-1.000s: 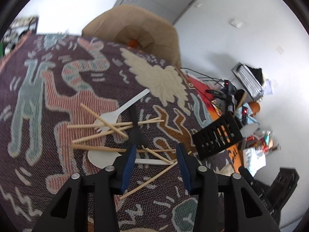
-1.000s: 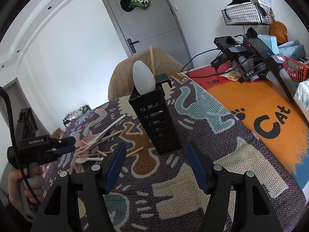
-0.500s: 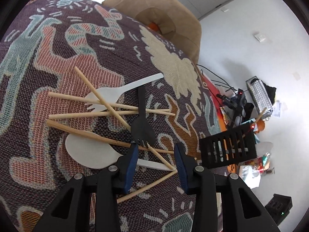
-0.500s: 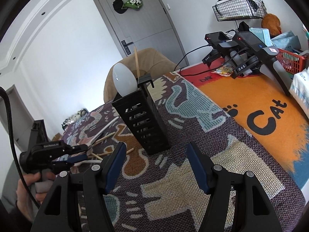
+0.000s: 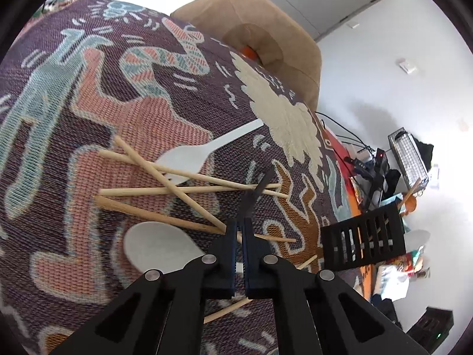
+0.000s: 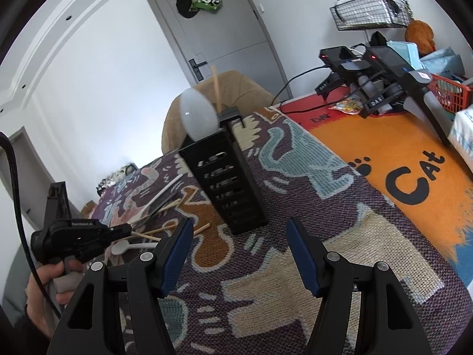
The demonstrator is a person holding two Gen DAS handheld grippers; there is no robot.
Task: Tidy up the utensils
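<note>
Coarse woven cloth (image 5: 124, 94), pale bare-wood chopsticks (image 5: 189, 190), matt white plastic spoon (image 5: 156, 245), black plastic slotted holder (image 6: 227, 183).

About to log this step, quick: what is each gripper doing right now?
Left gripper: fingers shut on the black plastic fork.
Right gripper: fingers open, holding nothing, facing the black slotted utensil holder.

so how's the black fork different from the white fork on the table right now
The black fork is clamped in the shut left hand-held gripper and tilts up off the cloth; the white fork lies flat, untouched. Chopsticks cross over the white fork's tines; the black fork sits above them. Both look plastic.
</note>
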